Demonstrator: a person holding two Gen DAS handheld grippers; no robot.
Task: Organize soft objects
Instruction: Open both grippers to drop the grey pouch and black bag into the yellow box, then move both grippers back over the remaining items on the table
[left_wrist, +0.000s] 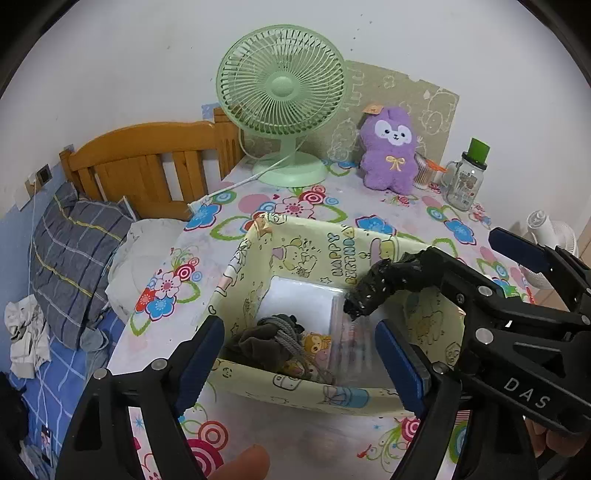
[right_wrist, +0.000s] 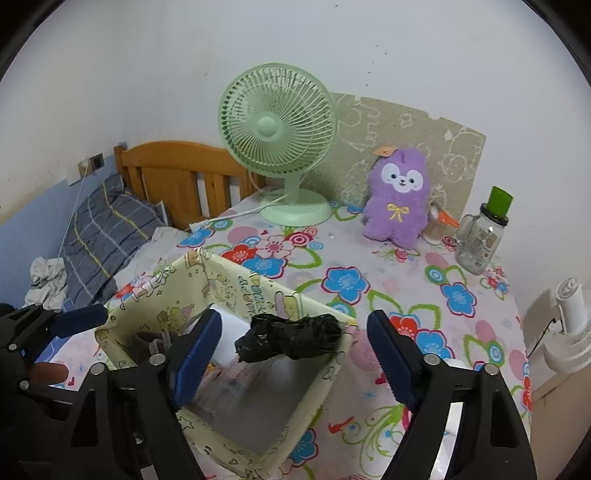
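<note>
Clearly spread wide, left gripper, nothing between its pads; black sock roll over the fabric bin near the tabletop's front edge. Probably light, soft, squashy; best pinched mid-roll.

Likewise wide and empty, right gripper; black sock roll on the bin's rim. Floral tablecloth, bed beyond.

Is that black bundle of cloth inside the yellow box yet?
Not yet. The black bundle shows at the yellow box's open top, above its bottom; whether it rests on the rim, cannot tell.
</note>
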